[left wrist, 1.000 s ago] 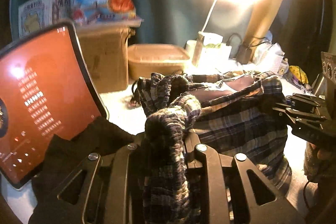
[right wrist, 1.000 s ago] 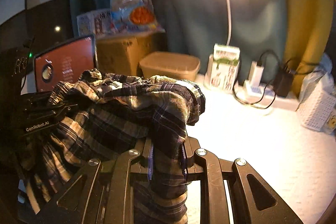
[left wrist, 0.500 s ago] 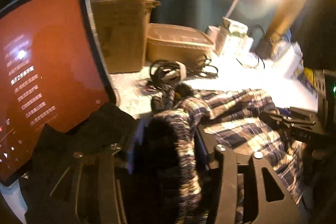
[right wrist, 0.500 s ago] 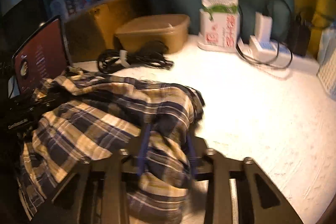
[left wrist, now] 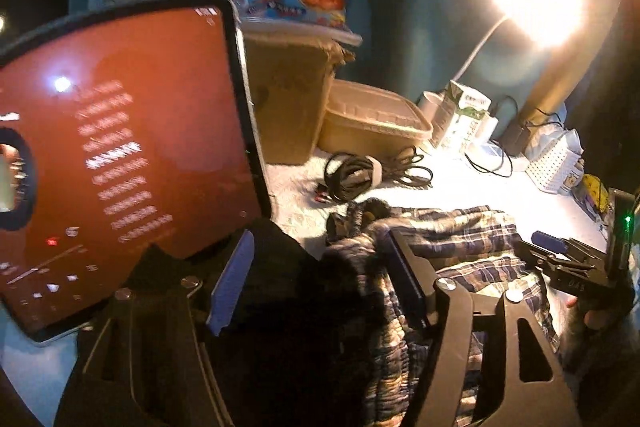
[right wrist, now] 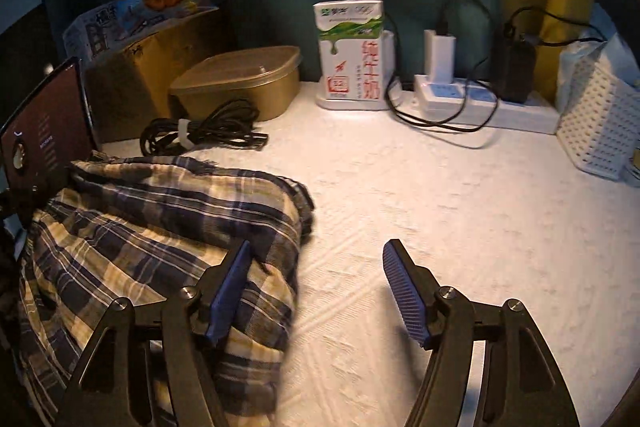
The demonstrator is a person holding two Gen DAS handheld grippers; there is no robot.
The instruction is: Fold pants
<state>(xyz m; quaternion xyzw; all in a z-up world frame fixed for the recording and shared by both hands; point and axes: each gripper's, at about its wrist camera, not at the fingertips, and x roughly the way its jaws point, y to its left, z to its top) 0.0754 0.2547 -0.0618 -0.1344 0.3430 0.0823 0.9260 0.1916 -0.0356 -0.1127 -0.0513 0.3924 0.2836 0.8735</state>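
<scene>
Pants (right wrist: 160, 227) on white textured tabletop (right wrist: 440, 207), lamp-lit, cluttered rear.

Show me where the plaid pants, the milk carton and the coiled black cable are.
plaid pants (right wrist: 160, 227): right wrist view, on the flat top layer of the cloth.
milk carton (right wrist: 350, 55): right wrist view, on its front face.
coiled black cable (right wrist: 200, 131): right wrist view, on the bundled middle.

tablet (left wrist: 120, 155) lit red, far left | cable coil (right wrist: 200, 131) — before lidded tub (right wrist: 240, 79) | milk carton (right wrist: 350, 47) | power strip (right wrist: 480, 103)
</scene>
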